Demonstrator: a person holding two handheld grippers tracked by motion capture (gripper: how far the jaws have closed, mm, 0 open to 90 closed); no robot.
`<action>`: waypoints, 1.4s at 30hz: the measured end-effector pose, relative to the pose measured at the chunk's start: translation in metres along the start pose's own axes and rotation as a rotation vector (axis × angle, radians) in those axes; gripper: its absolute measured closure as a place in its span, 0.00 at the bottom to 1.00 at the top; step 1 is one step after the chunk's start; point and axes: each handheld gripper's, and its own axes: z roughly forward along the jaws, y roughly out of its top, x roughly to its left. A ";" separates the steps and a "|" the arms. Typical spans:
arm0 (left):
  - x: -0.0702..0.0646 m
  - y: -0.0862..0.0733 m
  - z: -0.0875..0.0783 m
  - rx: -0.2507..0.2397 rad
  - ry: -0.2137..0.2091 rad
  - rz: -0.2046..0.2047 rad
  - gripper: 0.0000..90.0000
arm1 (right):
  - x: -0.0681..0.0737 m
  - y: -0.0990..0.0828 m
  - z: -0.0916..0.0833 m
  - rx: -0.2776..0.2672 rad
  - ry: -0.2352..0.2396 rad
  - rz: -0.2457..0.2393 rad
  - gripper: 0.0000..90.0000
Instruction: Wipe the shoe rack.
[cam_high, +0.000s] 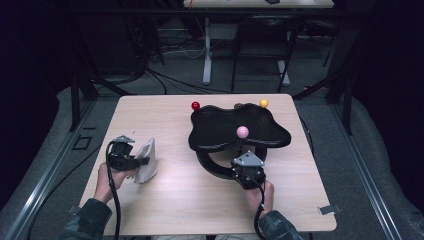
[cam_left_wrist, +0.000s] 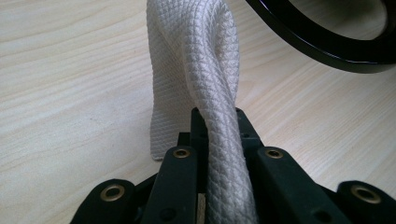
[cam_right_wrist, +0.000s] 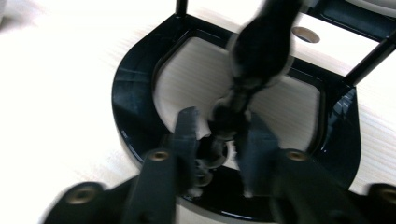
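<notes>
- The left gripper (cam_high: 142, 161) sits at the left of the bench (cam_high: 165, 200), clenched on a white cloth (cam_high: 146, 162). In the left gripper view the cloth (cam_left_wrist: 205, 60) runs as a folded roll straight up out of the jaws, which press it from both sides.
- The cloth's long axis lies along the gripper's own line. In the high view it stands on edge, stretching from near the person toward the far side of the bench, with its lower edge resting on the wood.
- The cloth's quilted diamond weave is clear up close; its near end is hidden between the jaws and cut off by the bottom of that view.
- A black stand (cam_high: 239, 131) takes the middle of the bench: a wavy upper tray over a ring-shaped base (cam_right_wrist: 135, 93), with thin posts between. A red ball (cam_high: 195, 105), a pink ball (cam_high: 242, 131) and a yellow ball (cam_high: 263, 103) top it.
- A curve of the base (cam_left_wrist: 322, 42) shows at the top right of the left gripper view, near the cloth but apart from it.
- The right gripper (cam_high: 245, 162) is at the near rim of the base, below the pink ball. Its jaws stand nearly together around a dark, blurred strand (cam_right_wrist: 238, 102); whether the pads actually press it I cannot tell.
- What that strand is remains hard to make out, since the right gripper view is smeared and overexposed.
</notes>
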 end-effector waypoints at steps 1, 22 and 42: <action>0.000 0.000 0.000 0.000 0.001 0.003 0.92 | -0.001 0.000 0.000 0.004 0.023 0.004 0.80; 0.001 -0.002 -0.002 -0.001 0.010 -0.005 0.92 | -0.037 0.009 0.026 -0.021 0.247 -0.144 0.83; 0.001 -0.001 -0.002 -0.010 0.021 -0.006 0.92 | -0.042 -0.003 -0.008 0.009 0.201 -0.096 0.56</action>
